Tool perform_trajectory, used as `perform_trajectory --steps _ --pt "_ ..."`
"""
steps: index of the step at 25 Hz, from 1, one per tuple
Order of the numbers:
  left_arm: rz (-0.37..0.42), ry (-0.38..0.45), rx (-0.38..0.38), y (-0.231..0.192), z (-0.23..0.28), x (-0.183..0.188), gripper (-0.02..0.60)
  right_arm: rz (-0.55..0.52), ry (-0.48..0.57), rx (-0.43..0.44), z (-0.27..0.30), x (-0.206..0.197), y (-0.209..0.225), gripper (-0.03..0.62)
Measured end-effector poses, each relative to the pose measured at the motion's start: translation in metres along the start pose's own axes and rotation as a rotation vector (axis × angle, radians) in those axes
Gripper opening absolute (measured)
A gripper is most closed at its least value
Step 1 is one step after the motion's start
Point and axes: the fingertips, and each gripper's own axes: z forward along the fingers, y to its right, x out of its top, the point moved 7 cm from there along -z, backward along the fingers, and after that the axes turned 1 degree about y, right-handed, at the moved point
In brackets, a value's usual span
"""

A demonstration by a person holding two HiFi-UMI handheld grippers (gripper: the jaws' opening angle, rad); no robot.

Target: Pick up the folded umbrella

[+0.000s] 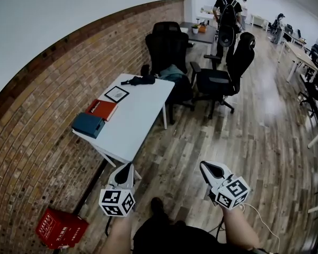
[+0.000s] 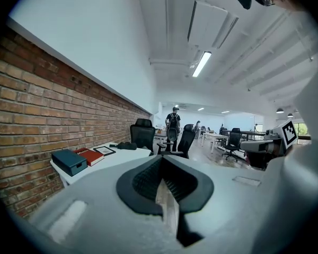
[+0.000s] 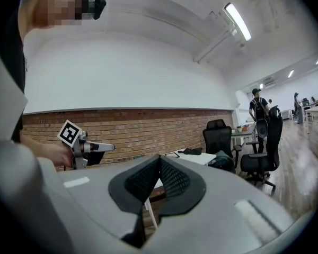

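The folded black umbrella [image 1: 139,80] lies at the far end of a white table [image 1: 132,128], well ahead of both grippers. It also shows small in the left gripper view as the umbrella [image 2: 126,145] and in the right gripper view as the umbrella [image 3: 192,151]. My left gripper [image 1: 126,168] hangs over the floor near the table's near corner, jaws together and holding nothing. My right gripper [image 1: 208,166] is off to the right over the wooden floor, shut and empty. In their own views the left gripper [image 2: 161,159] and right gripper [image 3: 159,157] show pads meeting.
On the table lie a teal box [image 1: 88,124], a red book [image 1: 101,109] and a framed picture [image 1: 116,93]. Black office chairs [image 1: 167,46] [image 1: 222,78] stand beyond it. A red crate [image 1: 58,227] sits by the brick wall. A person with a backpack [image 1: 226,15] stands far off.
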Motion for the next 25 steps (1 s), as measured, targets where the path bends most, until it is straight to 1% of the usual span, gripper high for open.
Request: perform_trajectory --steps 4,8,12,16,19,25 --pt "-0.015 -0.005 -0.017 -0.012 0.023 -0.001 0.006 0.018 -0.042 -0.006 0.016 -0.008 0.011 0.002" --pt "-0.025 -0.006 -0.044 -0.031 0.061 0.0 0.007 0.015 -0.075 -0.014 0.045 -0.013 0.031 0.002" --pt "-0.049 -0.024 -0.077 -0.06 0.111 0.005 0.007 0.021 -0.107 -0.031 0.089 -0.007 0.058 0.002" --pt "-0.053 -0.025 -0.114 -0.089 0.16 0.019 0.007 0.037 -0.123 -0.029 0.145 0.001 0.08 0.002" --pt "-0.072 -0.021 -0.146 -0.111 0.187 0.029 0.006 0.056 -0.124 -0.04 0.183 0.007 0.088 0.002" --pt "-0.07 -0.015 -0.188 -0.148 0.225 0.043 0.007 0.046 -0.123 -0.035 0.245 0.019 0.092 0.002"
